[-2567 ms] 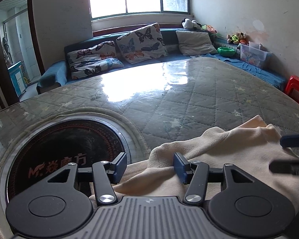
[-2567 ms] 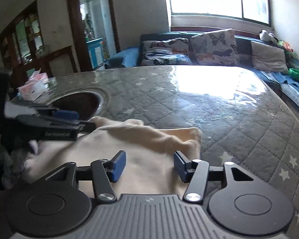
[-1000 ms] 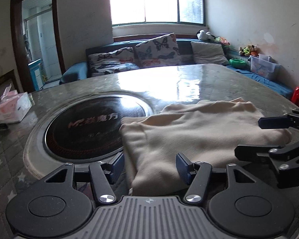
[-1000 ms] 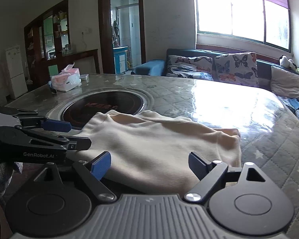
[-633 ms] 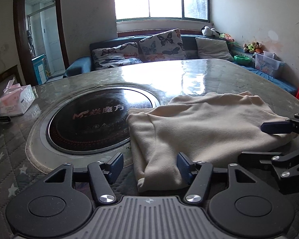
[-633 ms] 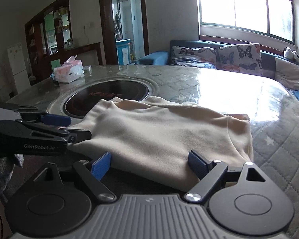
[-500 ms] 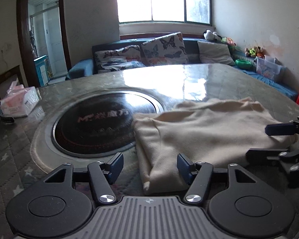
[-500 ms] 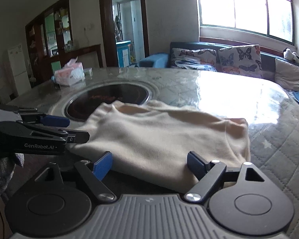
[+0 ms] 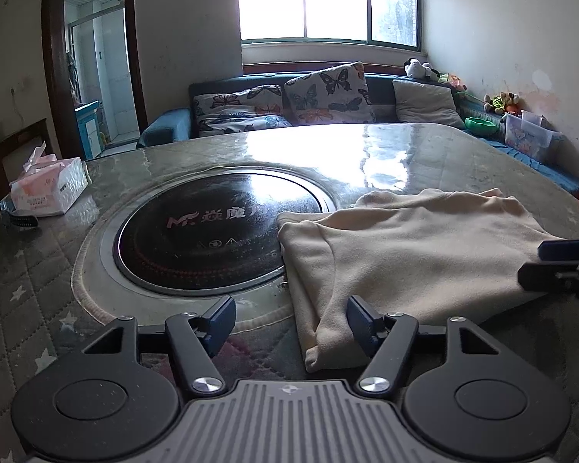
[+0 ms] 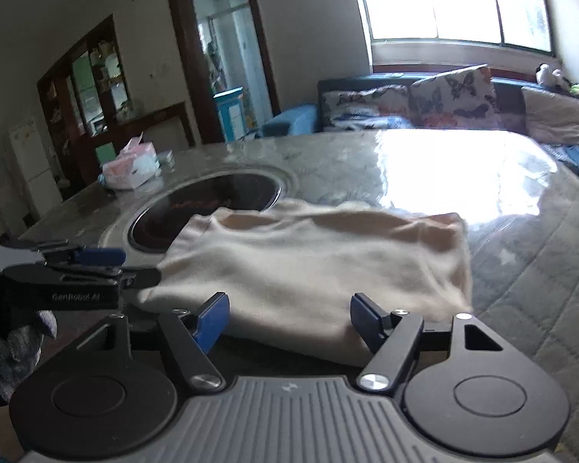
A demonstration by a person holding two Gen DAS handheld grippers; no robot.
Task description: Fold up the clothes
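From the left wrist camera, the left gripper [image 9: 290, 321] has its blue-padded jaws spread wide with nothing between them, poised over the near edge of the round table covered in grey quilted, star-patterned cloth under a glossy clear sheet [image 9: 38, 270]. The folded cream fleece garment [image 9: 405, 254] lies flat on that table to the right of the round black glass cooktop set into the table's middle [image 9: 212, 231], its left edge just overlapping the cooktop's metal rim; its near corner sits just ahead of the gripper's right finger [image 9: 361, 322]. The right gripper [image 9: 559, 260] comes in from the right edge at the garment's right side, its fingers seen side-on with a gap between them. A pink-and-white tissue box [image 9: 50, 189] stands on the table's far left, and a dark blue sofa with butterfly-print cushions [image 9: 320, 96] runs below the window. From the right wrist camera, which is somewhat blurred, the right gripper [image 10: 289, 320] is likewise wide apart and grasps nothing, with the cream garment [image 10: 320, 262] spread directly ahead of its fingertips. The left gripper [image 10: 135, 264] reaches in from the left at the garment's left corner, its fingers parted and not clamping the cloth as far as can be seen.
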